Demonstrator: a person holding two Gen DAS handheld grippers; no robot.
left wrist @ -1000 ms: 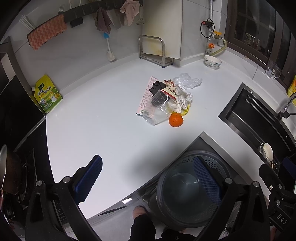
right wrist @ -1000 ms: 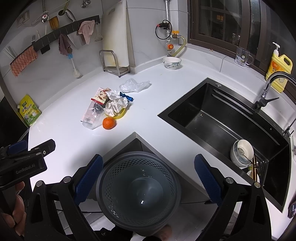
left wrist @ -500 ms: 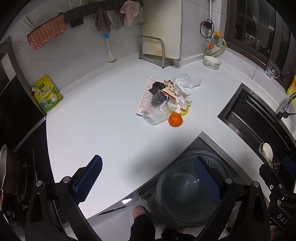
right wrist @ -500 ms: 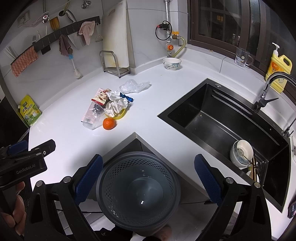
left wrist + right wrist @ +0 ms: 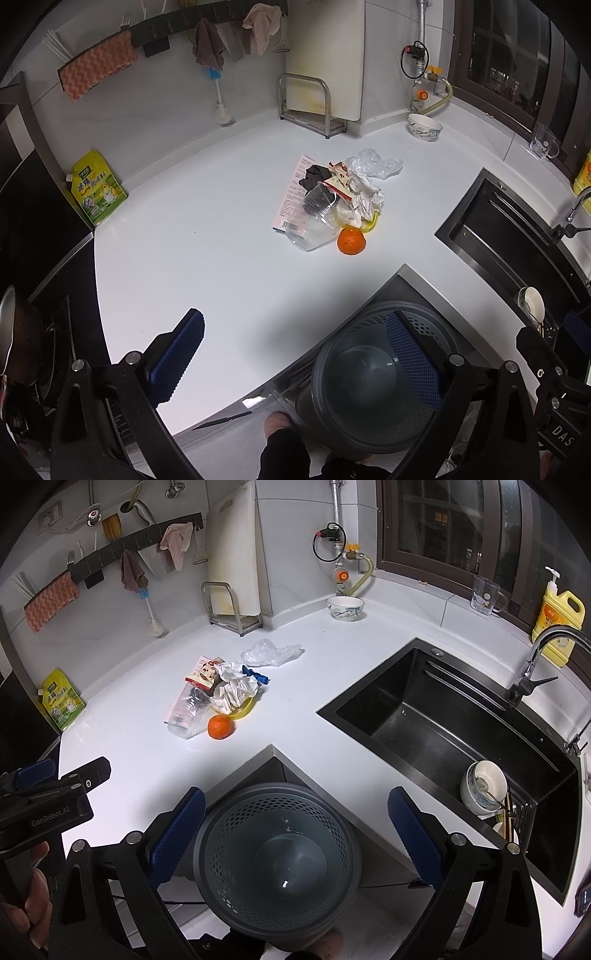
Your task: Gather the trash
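A pile of trash lies on the white counter: a clear plastic cup (image 5: 314, 225) on its side, crumpled white paper (image 5: 360, 195), a paper leaflet (image 5: 295, 188), a clear plastic bag (image 5: 375, 164), a banana peel (image 5: 245, 709) and an orange (image 5: 351, 240). The pile also shows in the right wrist view, with the cup (image 5: 186, 716) and orange (image 5: 220, 726). A grey perforated trash bin (image 5: 277, 853) stands on the floor below the counter corner. My left gripper (image 5: 295, 354) and right gripper (image 5: 293, 834) are both open and empty, well short of the pile.
A black sink (image 5: 461, 731) with bowls (image 5: 484, 786) is at the right, with a faucet (image 5: 535, 664) and a yellow soap bottle (image 5: 561, 627). A bowl (image 5: 424, 126), a rack with a cutting board (image 5: 314, 107) and a green pouch (image 5: 98, 190) stand along the wall.
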